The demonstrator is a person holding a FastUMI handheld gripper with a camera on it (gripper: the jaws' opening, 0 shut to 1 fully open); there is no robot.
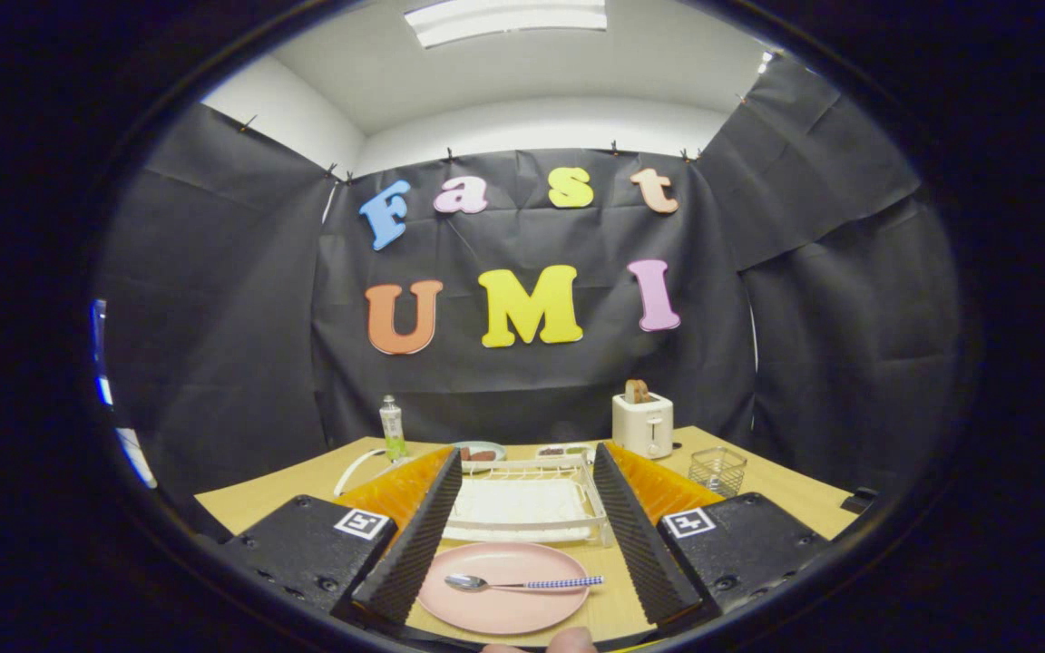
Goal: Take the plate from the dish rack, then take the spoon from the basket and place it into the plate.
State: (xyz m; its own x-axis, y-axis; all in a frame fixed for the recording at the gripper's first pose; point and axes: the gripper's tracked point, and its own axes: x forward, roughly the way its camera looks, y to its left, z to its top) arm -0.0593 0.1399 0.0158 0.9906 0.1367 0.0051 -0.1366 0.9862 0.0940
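Observation:
A pink plate (504,589) lies flat on the wooden table between my fingers. On it rests a metal spoon (522,583) with a blue-and-white checked handle, bowl toward the left finger. My gripper (527,544) is open, its fingers spread wide on either side of the plate and touching neither plate nor spoon. Beyond the plate stands the white wire dish rack (527,503), with no dishes standing in it. A clear wire-pattern basket (717,471) sits beyond the right finger.
A white toaster (643,423) with bread in it stands at the back right. A small bottle (392,428) and a plate with food (479,452) are at the back left. Black cloth walls close in the table.

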